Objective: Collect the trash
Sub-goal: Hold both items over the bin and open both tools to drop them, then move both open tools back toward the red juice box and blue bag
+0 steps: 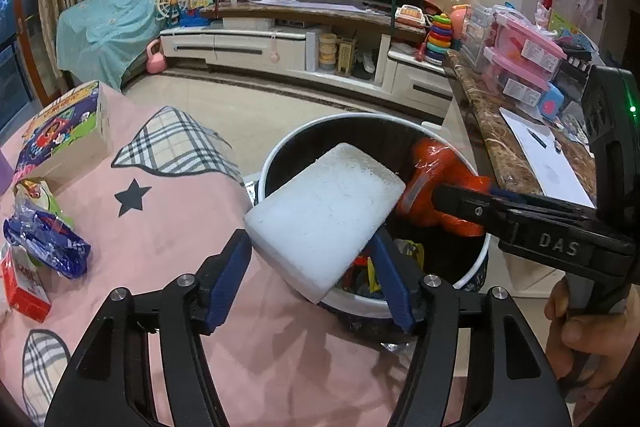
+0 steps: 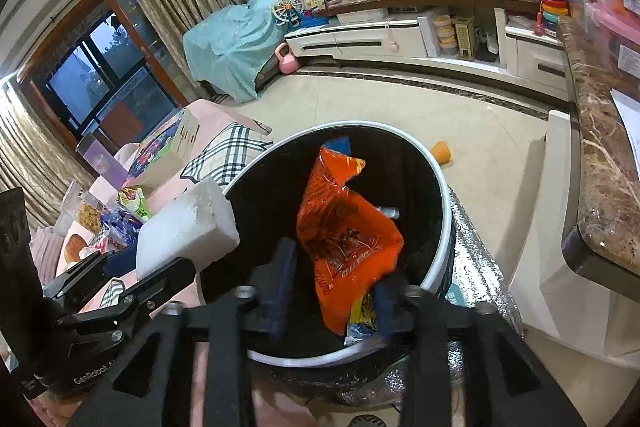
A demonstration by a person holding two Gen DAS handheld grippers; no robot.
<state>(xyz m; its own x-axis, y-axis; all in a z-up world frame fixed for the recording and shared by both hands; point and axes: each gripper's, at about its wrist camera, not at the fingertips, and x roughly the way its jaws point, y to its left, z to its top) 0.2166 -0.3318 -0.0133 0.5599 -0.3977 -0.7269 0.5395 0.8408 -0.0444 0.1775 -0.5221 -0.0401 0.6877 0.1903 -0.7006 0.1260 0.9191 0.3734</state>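
Two grippers over one bin, both mine. Pink cloth with plaid patches and a star (image 1: 180,227) covers the table at left. Round black bin with white rim (image 1: 360,115) stands just beside the cloth edge and already has wrappers at the bottom.

White foam block (image 1: 324,215) sits tilted between the blue pads of my left gripper (image 1: 308,241), hanging over the near rim of the bin. Pads are right at its corners; can't tell if they're squeezing or just touching.

Orange wrapper (image 2: 344,227) hangs inside the bin mouth, between the fingers of my right gripper (image 2: 334,267). Those fingers are spread wide, not pinching it. My right hand (image 1: 580,327) is on the handle.

Not yet collected, on the cloth: picture box (image 1: 64,131), blue wrapper (image 1: 48,243), small red box (image 1: 24,287).
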